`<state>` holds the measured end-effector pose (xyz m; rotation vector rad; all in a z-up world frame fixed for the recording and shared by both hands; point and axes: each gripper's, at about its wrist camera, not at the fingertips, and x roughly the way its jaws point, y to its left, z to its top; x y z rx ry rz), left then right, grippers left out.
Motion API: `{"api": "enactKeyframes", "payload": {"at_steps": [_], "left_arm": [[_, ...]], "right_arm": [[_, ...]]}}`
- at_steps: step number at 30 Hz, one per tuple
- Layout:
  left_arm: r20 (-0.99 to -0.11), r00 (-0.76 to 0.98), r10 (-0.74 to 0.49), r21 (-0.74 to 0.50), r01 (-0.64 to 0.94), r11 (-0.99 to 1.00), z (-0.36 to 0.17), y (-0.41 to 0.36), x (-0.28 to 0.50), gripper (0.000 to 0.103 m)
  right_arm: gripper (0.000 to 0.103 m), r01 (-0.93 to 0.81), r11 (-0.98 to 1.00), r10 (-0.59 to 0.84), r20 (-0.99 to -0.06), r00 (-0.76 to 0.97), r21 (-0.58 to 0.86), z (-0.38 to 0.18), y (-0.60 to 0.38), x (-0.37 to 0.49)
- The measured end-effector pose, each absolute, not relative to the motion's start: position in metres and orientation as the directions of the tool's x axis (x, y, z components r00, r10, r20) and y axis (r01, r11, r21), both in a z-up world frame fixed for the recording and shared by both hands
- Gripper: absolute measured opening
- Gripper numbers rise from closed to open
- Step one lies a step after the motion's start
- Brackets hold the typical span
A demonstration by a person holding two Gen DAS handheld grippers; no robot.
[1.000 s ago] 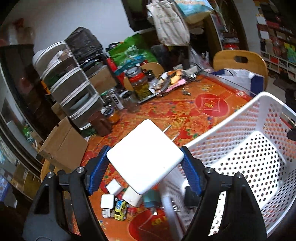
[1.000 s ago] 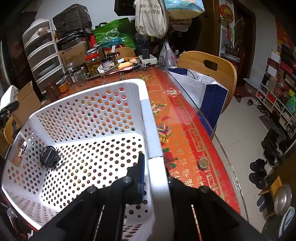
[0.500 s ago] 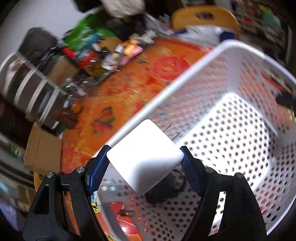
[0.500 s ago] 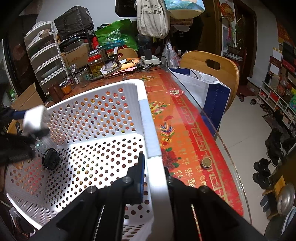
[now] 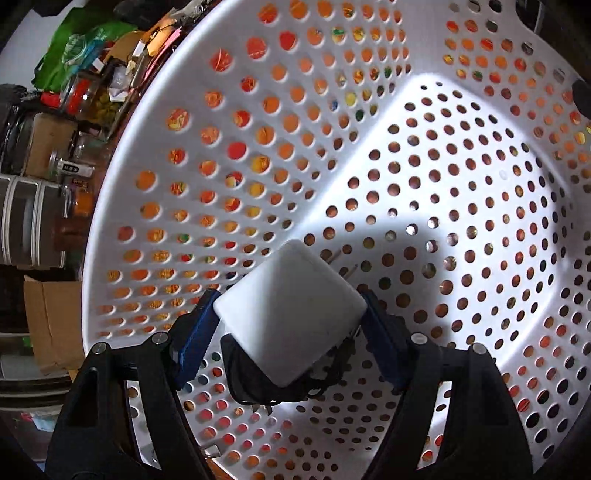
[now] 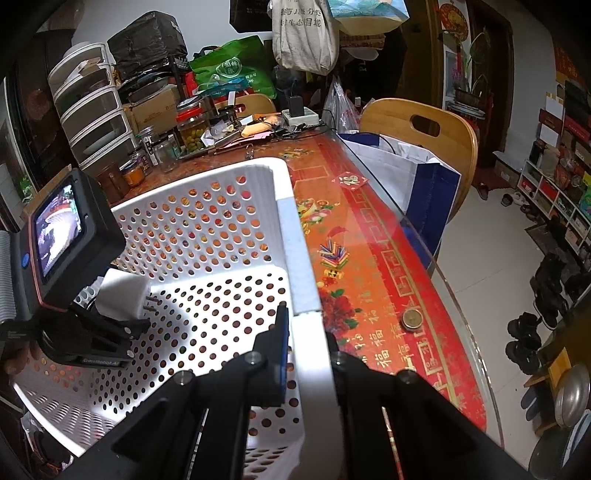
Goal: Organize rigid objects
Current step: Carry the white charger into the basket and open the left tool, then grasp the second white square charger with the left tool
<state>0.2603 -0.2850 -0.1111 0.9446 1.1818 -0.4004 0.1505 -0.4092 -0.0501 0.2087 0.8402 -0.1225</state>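
The left gripper (image 5: 290, 325) pinches a white plug-in charger (image 5: 291, 314) low inside the white perforated basket (image 5: 229, 122), above a black coiled object (image 5: 251, 384) on its floor. The right gripper (image 6: 308, 341) is clamped on the basket's near rim, which sits on the red patterned tabletop (image 6: 373, 280).

Lived-in home, dining area w/ clutter; red festive tablecloth (image 6: 373, 258) under glass, wooden chair (image 6: 424, 136), pickle jar (image 6: 192, 129) etc. Plastic drawer unit (image 6: 88, 110) by wall; tote bag (image 6: 303, 33) hanging; shoes (image 6: 528, 343) on tiled floor.
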Motion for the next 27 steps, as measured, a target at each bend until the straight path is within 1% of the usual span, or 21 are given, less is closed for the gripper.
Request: {"api": "enactKeyframes", "payload": {"at_steps": [1, 3, 4, 5, 6, 9, 10, 11, 13, 15, 16, 17, 18, 22, 24, 27], "left_arm": [[-0.897, 0.401, 0.186, 0.431, 0.699, 0.571, -0.106, -0.282, 0.262, 0.076], [-0.87, 0.47, 0.149, 0.46, 0.665, 0.588, -0.086, -0.278, 0.259, 0.083], [-0.868, 0.486, 0.105, 0.44, 0.652, 0.617, -0.071, -0.271, 0.258, 0.086], [-0.868, 0.493, 0.065, 0.413, 0.641, 0.647, -0.058, -0.263, 0.258, 0.091], [-0.861, 0.508, 0.016, 0.379, 0.621, 0.686, -0.04, -0.25, 0.257, 0.094], [-0.82, 0.568, -0.07, 0.314, 0.548, 0.775, 0.002, -0.198, 0.253, 0.096], [-0.809, 0.581, -0.091, 0.288, 0.526, 0.801, 0.012, -0.178, 0.254, 0.098], [-0.795, 0.598, -0.106, 0.258, 0.491, 0.832, 0.023, -0.151, 0.254, 0.102], [-0.766, 0.636, -0.093, 0.216, 0.39, 0.895, 0.033, -0.093, 0.258, 0.103], [-0.761, 0.648, -0.022, 0.188, 0.253, 0.949, 0.03, -0.032, 0.262, 0.103], [-0.753, 0.656, 0.046, 0.189, 0.149, 0.97, 0.022, -0.006, 0.265, 0.103], [-0.751, 0.654, 0.094, 0.192, 0.08, 0.978, 0.016, 0.012, 0.267, 0.103], [-0.758, 0.644, 0.108, 0.178, 0.045, 0.983, 0.005, 0.029, 0.268, 0.103], [-0.821, 0.57, 0.022, 0.034, 0.011, 0.999, -0.032, 0.074, 0.29, 0.103], [-0.837, 0.547, -0.01, 0.0, 0.018, 1.0, -0.046, 0.075, 0.303, 0.103], [-0.875, 0.483, -0.021, -0.017, 0.013, 1.0, -0.069, 0.084, 0.336, 0.103]], "right_arm": [[0.005, 0.19, 0.973, -0.027, -0.751, 0.66, 0.133, -0.05, -0.409, 0.15], [0.005, 0.193, 0.973, -0.029, -0.753, 0.658, 0.131, -0.05, -0.408, 0.149], [0.005, 0.195, 0.972, -0.031, -0.753, 0.657, 0.129, -0.05, -0.407, 0.149], [0.005, 0.196, 0.972, -0.032, -0.754, 0.656, 0.129, -0.05, -0.407, 0.149], [0.005, 0.196, 0.972, -0.033, -0.755, 0.655, 0.128, -0.05, -0.407, 0.149], [0.005, 0.196, 0.973, -0.034, -0.757, 0.652, 0.124, -0.049, -0.406, 0.148], [0.005, 0.195, 0.973, -0.034, -0.758, 0.651, 0.123, -0.049, -0.406, 0.148], [0.005, 0.195, 0.973, -0.035, -0.758, 0.651, 0.122, -0.049, -0.405, 0.148], [0.005, 0.195, 0.974, -0.038, -0.761, 0.648, 0.118, -0.048, -0.405, 0.149], [0.005, 0.196, 0.974, -0.039, -0.762, 0.646, 0.116, -0.048, -0.405, 0.15], [0.005, 0.196, 0.974, -0.039, -0.762, 0.646, 0.116, -0.047, -0.405, 0.149], [0.005, 0.195, 0.974, -0.038, -0.762, 0.647, 0.116, -0.047, -0.405, 0.149], [0.005, 0.193, 0.974, -0.037, -0.76, 0.648, 0.117, -0.048, -0.406, 0.149], [0.005, 0.192, 0.975, -0.04, -0.762, 0.646, 0.112, -0.047, -0.406, 0.15], [0.005, 0.191, 0.975, -0.042, -0.763, 0.645, 0.109, -0.048, -0.405, 0.15], [0.005, 0.192, 0.975, -0.041, -0.764, 0.644, 0.109, -0.048, -0.405, 0.15]]}}
